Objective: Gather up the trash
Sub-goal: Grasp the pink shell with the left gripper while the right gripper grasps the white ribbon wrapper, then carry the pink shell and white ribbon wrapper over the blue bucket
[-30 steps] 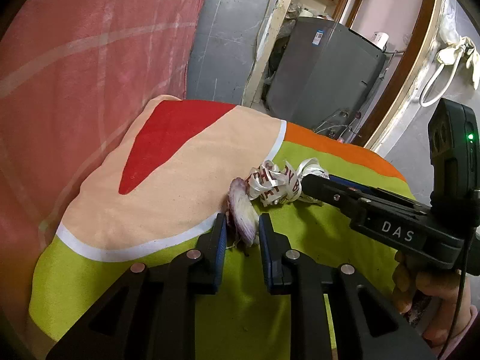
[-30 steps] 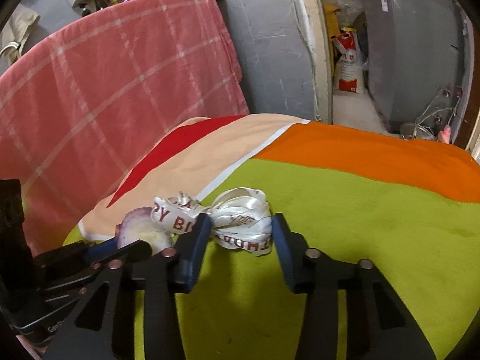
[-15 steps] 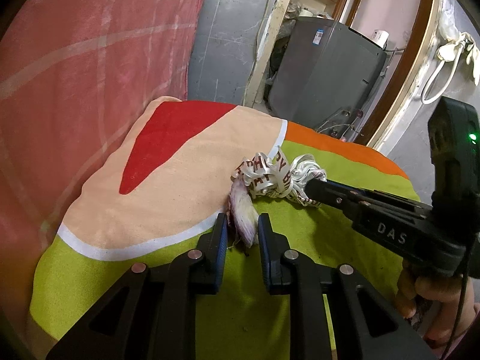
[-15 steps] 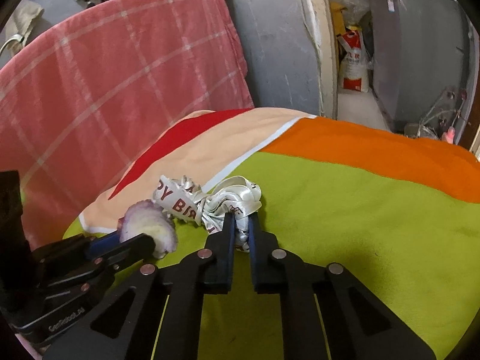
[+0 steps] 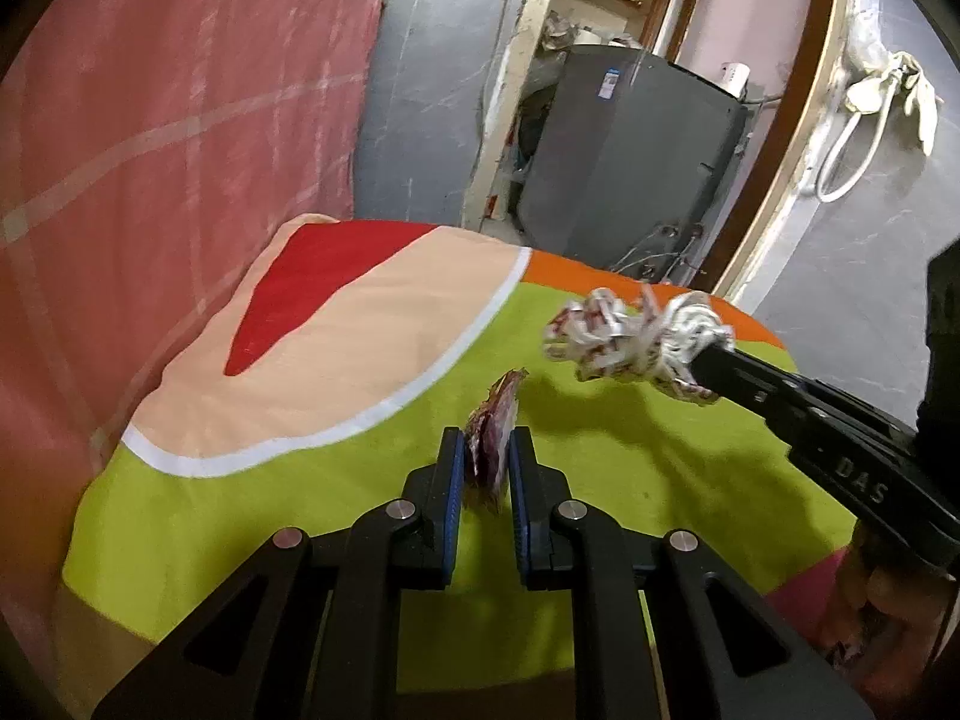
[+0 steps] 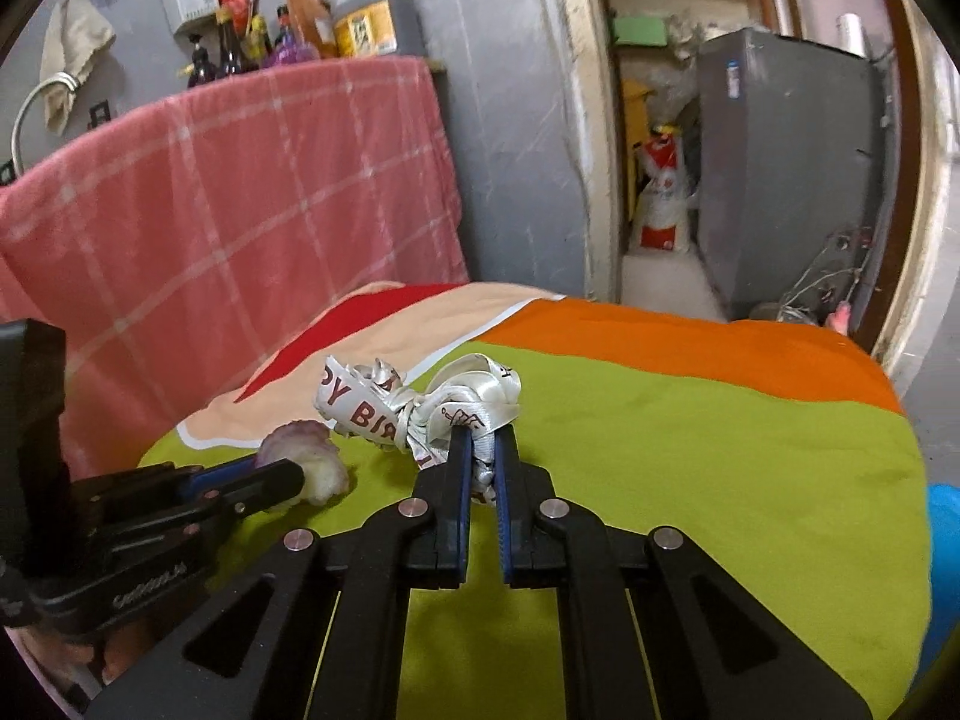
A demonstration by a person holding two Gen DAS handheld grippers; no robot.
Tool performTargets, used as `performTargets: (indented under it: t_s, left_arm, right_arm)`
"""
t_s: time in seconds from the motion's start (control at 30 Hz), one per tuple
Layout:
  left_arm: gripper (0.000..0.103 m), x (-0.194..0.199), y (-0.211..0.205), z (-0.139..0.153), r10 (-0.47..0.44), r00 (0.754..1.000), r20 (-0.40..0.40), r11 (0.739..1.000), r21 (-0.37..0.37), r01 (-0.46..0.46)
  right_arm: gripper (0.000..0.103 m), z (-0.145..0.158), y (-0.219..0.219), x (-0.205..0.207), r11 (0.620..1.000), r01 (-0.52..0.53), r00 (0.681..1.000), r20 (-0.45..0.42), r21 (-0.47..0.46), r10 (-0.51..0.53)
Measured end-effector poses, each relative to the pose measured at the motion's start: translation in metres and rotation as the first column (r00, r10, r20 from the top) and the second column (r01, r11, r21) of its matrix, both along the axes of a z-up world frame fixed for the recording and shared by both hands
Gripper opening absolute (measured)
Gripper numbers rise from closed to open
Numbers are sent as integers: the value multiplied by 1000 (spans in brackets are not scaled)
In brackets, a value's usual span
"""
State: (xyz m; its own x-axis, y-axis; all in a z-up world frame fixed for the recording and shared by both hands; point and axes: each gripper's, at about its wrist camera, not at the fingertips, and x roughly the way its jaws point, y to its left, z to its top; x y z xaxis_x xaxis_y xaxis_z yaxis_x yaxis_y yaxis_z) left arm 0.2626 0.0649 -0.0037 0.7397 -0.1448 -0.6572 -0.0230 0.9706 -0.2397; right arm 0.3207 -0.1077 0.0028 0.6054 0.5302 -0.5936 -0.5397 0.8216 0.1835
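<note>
A purple and white onion peel [image 5: 497, 420] stands on edge between the pads of my left gripper [image 5: 486, 447], whose jaws are closing and press on it. It hangs just above the green part of the colourful cloth [image 5: 300, 510]. A crumpled white ribbon with red lettering [image 6: 384, 408] is off the cloth, pinched at one end by my right gripper [image 6: 480, 450], which is shut on it. In the left wrist view the ribbon [image 5: 624, 342] sits up and to the right of the peel, at the right gripper [image 5: 705, 369]. In the right wrist view the peel [image 6: 306, 462] shows at the left gripper [image 6: 282, 477].
A pink checked cloth [image 5: 150, 120] hangs along the left side. Beyond the far edge stand a grey appliance [image 5: 630, 150] and a doorway. Bottles [image 6: 360, 12] line a shelf above the pink cloth. Something blue [image 6: 942, 540] shows at the right edge.
My right gripper shut on the ribbon and lifted it off the cloth, away from the peel. The left gripper squeezed tighter on the peel and shifted slightly.
</note>
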Motion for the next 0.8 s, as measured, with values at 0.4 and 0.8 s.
performTargets:
  t_s: [0.4, 0.8]
  left_arm:
    - [12, -19, -51, 30, -48, 991, 122, 999, -15, 51]
    - [12, -25, -138, 52, -168, 958, 234, 985, -9, 175]
  right_arm:
    - [5, 29, -70, -44, 987, 131, 983, 120, 96, -142]
    - [5, 46, -159, -86, 946, 290, 919, 233, 142, -317]
